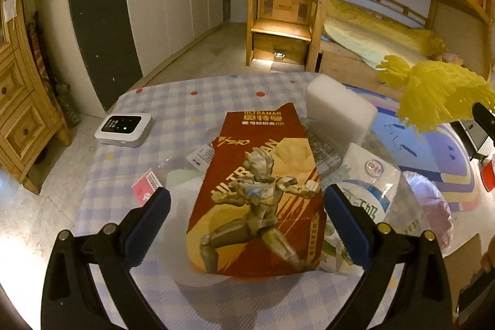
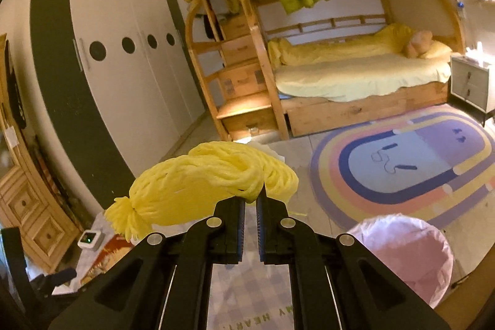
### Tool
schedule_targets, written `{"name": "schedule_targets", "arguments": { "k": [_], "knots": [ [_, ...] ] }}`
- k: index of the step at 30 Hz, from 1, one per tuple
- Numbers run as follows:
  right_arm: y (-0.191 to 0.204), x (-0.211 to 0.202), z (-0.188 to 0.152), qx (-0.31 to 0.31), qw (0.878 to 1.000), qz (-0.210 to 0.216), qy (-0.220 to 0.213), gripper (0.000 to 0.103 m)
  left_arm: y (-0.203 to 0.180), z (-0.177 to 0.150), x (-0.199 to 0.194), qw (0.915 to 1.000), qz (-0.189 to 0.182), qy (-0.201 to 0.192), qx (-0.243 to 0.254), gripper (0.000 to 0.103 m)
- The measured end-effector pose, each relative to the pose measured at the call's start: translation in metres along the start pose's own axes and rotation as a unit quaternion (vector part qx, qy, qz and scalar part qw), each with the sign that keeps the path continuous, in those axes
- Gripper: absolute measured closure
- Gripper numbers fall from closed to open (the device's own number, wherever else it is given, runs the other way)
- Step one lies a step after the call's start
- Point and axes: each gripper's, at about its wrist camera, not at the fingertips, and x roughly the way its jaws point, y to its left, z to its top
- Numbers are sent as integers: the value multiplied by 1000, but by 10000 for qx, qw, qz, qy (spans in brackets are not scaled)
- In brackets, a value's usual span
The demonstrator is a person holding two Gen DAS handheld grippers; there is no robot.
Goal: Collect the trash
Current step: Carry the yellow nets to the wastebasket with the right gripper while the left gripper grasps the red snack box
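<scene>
One piece lifted so far: yellow foam net (image 2: 213, 181) pinched between the nearly closed jaws of the right gripper (image 2: 251, 200), centre of the right wrist view, held in the air. Pink-lined bin (image 2: 411, 255) waiting at lower right, contents hidden. Plenty left on the checked tablecloth (image 1: 173, 101): red Ultraman packet (image 1: 263, 190) lying between the wide-open fingers of the left gripper (image 1: 247, 203), not yet grasped; white foam block (image 1: 340, 107) above it; clear wrappers (image 1: 368, 190) at right; small pink card (image 1: 145, 184) at left. Barely begun, by the look.
</scene>
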Motion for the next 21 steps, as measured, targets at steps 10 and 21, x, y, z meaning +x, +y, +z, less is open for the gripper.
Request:
{"name": "schedule_targets", "arguments": {
  "k": [10,21],
  "knots": [
    [-9,-3,-4,-120,9999,1,3,96,-2,-6,12,9993,141,295,198,7],
    [-16,-4,-6,-110,9999,-3,-50,96,13,-2,-15,9989,315,-333,39,18]
  ]
}}
